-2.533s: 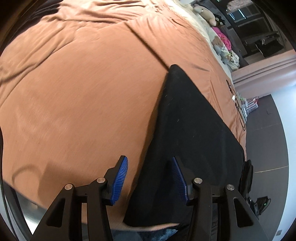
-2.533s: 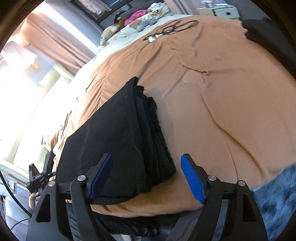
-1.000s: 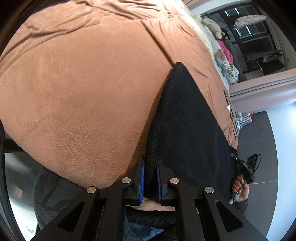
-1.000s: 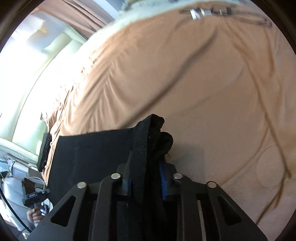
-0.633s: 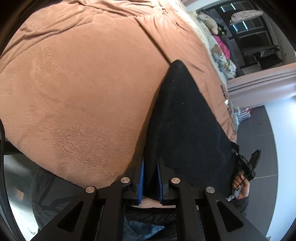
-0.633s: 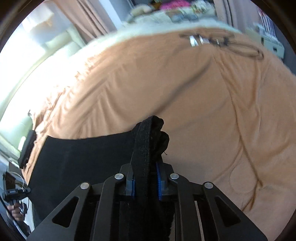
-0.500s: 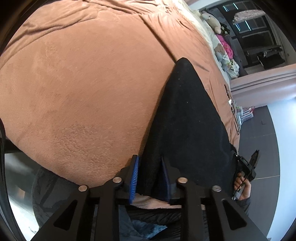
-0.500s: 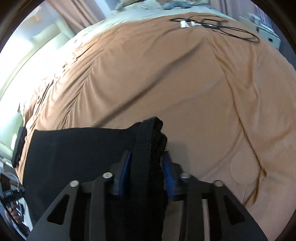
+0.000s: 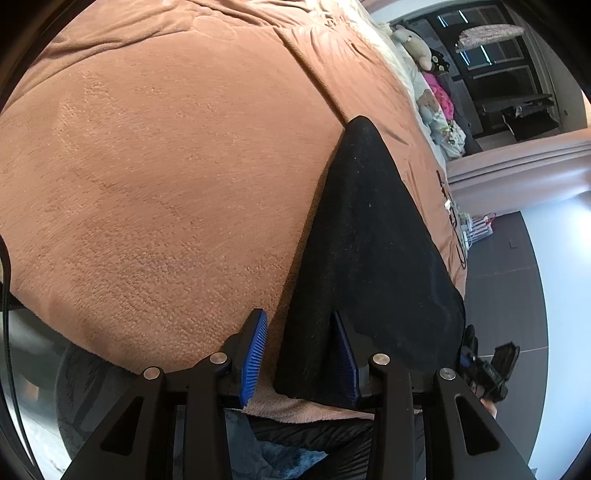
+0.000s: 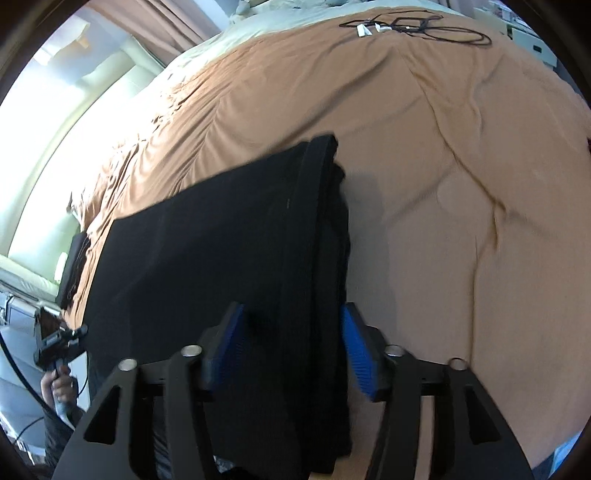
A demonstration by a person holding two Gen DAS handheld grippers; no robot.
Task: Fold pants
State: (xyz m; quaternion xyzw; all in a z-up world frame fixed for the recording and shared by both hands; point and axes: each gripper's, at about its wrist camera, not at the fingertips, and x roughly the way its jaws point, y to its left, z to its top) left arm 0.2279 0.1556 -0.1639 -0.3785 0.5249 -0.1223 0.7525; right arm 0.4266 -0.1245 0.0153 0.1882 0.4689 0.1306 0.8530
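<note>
The left tongs [image 9: 299, 354] stand parted, their 2 blue pads clear of the cloth; the jaws have just been opening, and the near corner of the black pants [image 9: 369, 240] lies between them without being pressed. In the left wrist view the left-hand pad sits over the bare blanket just beside the cloth edge, while the other pad overlaps the dark fabric. The right tongs [image 10: 291, 347] are also apart and have likewise just been opening. The thick stacked edge of the pants [image 10: 221, 266] runs up between the pads; whether the right-hand pad still brushes that edge I cannot tell, but nothing is clamped.

Outward from the tongs, the pants lie flat on the brown blanket [image 9: 166, 166] of the bed, near its front edge, as 1 compact dark panel with straight sides. Several layers show at the edge under the right tongs, which suggests at least 1 fold is already made. The right wrist view also shows a person's hand [image 10: 61, 387] holding the other gripper at the far left. Further up the bed a tangle of black cable [image 10: 413, 26] lies well apart from the garment, and soft toys [image 9: 417, 44] sit by the far side.

Judging from this, the bundle has been laid down and released. What may remain is 1 more fold to shorten it, or simply smoothing the top.
</note>
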